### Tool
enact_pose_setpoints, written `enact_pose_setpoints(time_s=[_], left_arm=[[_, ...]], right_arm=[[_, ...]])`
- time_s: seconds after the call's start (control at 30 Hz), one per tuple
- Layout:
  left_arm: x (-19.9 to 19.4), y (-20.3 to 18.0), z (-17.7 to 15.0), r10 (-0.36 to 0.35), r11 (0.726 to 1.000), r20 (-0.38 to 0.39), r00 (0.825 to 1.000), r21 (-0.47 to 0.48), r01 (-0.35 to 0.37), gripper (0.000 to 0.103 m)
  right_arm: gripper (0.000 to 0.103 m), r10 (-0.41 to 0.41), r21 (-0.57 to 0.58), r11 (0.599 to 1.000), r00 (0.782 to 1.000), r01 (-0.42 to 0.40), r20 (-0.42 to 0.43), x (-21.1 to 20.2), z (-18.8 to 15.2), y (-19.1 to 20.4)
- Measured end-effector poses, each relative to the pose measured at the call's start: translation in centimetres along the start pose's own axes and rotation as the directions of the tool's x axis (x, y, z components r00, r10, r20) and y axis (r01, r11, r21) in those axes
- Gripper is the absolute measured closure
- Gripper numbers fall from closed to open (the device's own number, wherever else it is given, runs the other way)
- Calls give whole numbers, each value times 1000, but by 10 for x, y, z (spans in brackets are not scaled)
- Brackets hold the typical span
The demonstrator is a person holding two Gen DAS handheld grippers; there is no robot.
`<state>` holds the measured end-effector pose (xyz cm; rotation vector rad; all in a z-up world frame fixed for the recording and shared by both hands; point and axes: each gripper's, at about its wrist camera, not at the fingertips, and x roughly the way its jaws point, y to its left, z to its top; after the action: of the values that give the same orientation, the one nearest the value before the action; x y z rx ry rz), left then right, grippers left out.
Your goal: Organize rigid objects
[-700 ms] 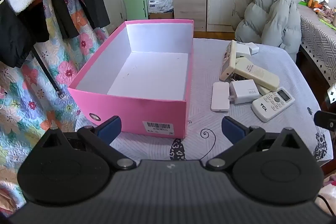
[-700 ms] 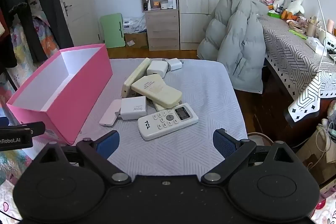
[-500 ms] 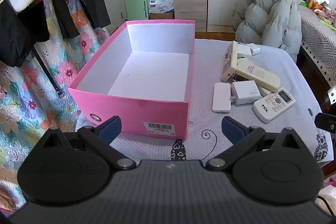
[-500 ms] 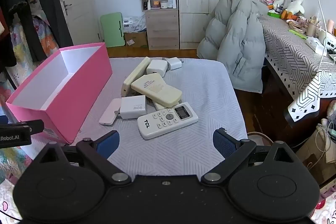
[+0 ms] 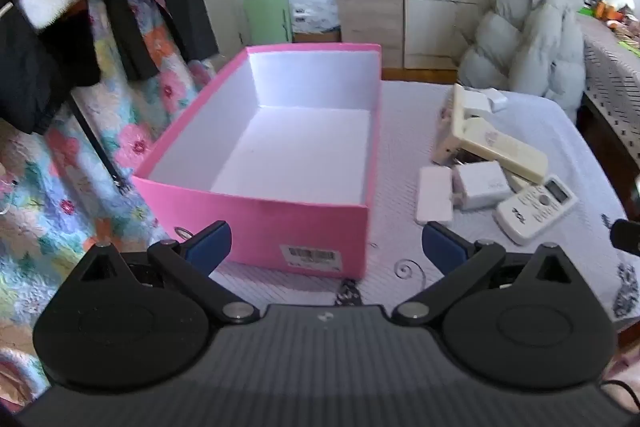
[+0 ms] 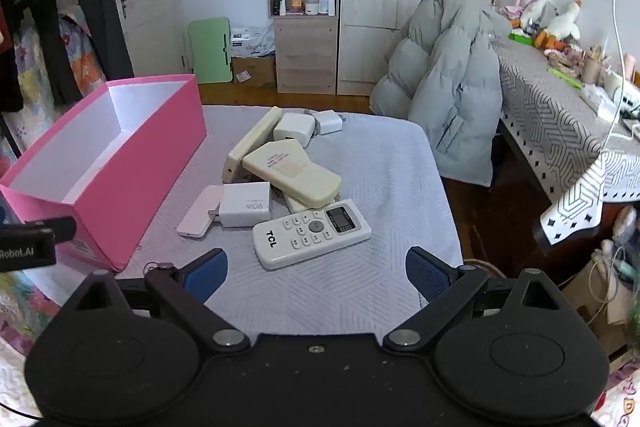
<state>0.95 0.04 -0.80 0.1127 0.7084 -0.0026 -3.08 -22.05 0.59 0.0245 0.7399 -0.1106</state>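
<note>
Nothing is packed yet: the pink shoebox (image 5: 256, 227) stands empty, its white floor bare, so the job looks to be at its first pick. The left gripper (image 5: 326, 245) has its jaws spread wide with nothing between them; the near end wall of the shoebox sits just ahead of them, bearing a barcode sticker (image 5: 311, 254) too blurred to read.

The right gripper (image 6: 316, 271) is likewise spread wide and empty, tilted down at the table (image 6: 400, 187). Just ahead of its fingertips lies a white air-conditioner remote (image 6: 312, 233) printed "TCL", display end pointing away to the right. Beyond that, ahead and slightly left, a white charger brick (image 6: 245, 203) shows grey lettering, apparently "90W" seen upside down, with a slim white power bank (image 6: 200, 217) touching its left side. Farther ahead, two cream remotes (image 6: 292, 173) lie stacked crosswise, the top one carrying a faded red label I cannot read, and two small white plug adapters (image 6: 294, 129) sit past them.

The TCL remote seems the natural first pick. The right gripper would need to drop forward, straddle its narrow width, close, then carry it left over the shoebox wall. "Robot.AI" is legible on the left gripper's body at the right view's left edge.
</note>
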Motion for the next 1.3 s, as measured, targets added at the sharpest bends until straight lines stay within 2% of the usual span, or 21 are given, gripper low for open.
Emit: enact_pose_setpoints(time_s=[0.23,0.77,0.93,1.1,1.3], left_arm=[[12,0,-1,-4,1000,-30,1000,-2,4,0],[11,4,-5,-20,999,-16,1000,-31,20,0],[7,7,-5,-11,999,13,1000,-51,11,0],[7,10,-5,0,998,7,1000,-61,1,0],[6,11,-4,6,999,10,1000,-51,-6,0]], right_arm=[[5,9,-13,1000,1000,-9,-11,2,0,2],[5,11,4,1000,1000,-10,-12,7,-2,-1],[5,8,3,1000,1000,-8,-16,8,-3,-1],[5,28,14,1000,1000,-27,-11,8,-3,-3],[5,8,40,999,1000,-8,2,8,-4,-8]])
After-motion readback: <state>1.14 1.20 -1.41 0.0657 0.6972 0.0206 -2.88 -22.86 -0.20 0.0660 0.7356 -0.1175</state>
